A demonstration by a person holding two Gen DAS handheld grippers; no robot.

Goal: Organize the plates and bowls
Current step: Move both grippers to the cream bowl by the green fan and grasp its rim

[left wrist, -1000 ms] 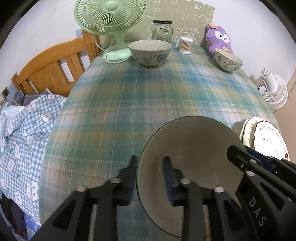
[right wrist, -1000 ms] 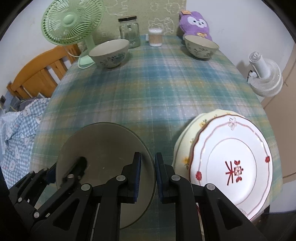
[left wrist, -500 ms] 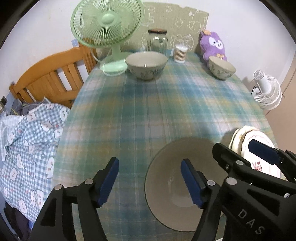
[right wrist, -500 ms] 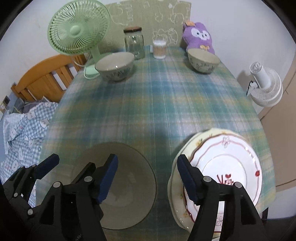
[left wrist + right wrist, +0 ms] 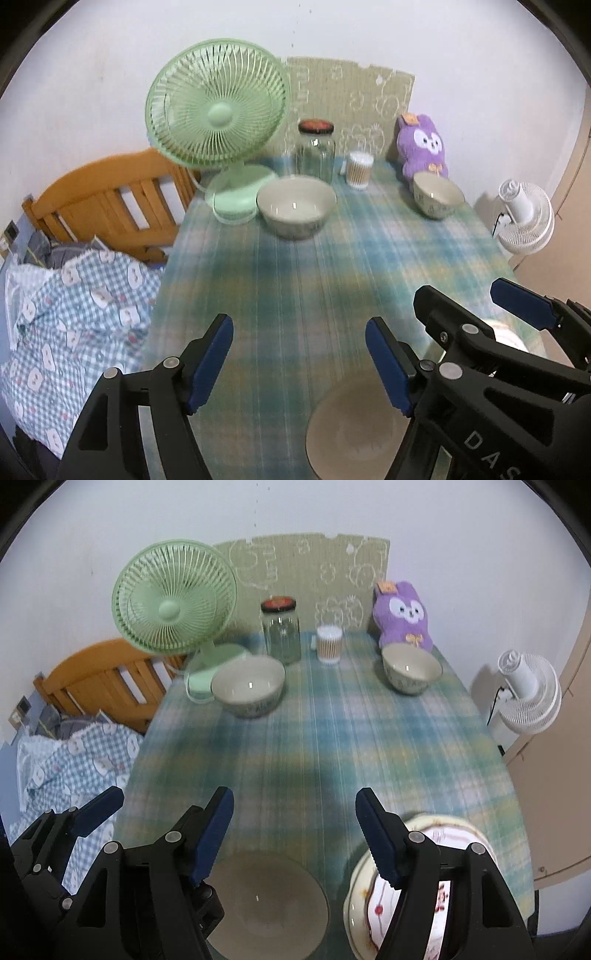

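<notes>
A large grey-green bowl (image 5: pixel 351 432) (image 5: pixel 266 904) stands on the table's near edge, below both grippers. My left gripper (image 5: pixel 299 358) is open and empty above it. My right gripper (image 5: pixel 295 834) is open and empty too; it also shows in the left wrist view (image 5: pixel 476 302). A stack of plates (image 5: pixel 369 897), white with red trim on top, lies at the near right, partly hidden by my right finger. A patterned bowl (image 5: pixel 295 210) (image 5: pixel 248 689) stands far left. A smaller patterned bowl (image 5: pixel 437 194) (image 5: pixel 410 672) stands far right.
A green fan (image 5: pixel 218 122), a glass jar (image 5: pixel 316 151), a cotton-swab cup (image 5: pixel 359 170) and a purple plush (image 5: pixel 421 146) line the table's far end. A wooden bed frame (image 5: pixel 107 199) with checked bedding lies left. A white fan (image 5: pixel 524 221) stands right.
Both grippers opened and let go of the large bowl's rim, then lifted up and back. The bowl now rests on the table near the plates.
</notes>
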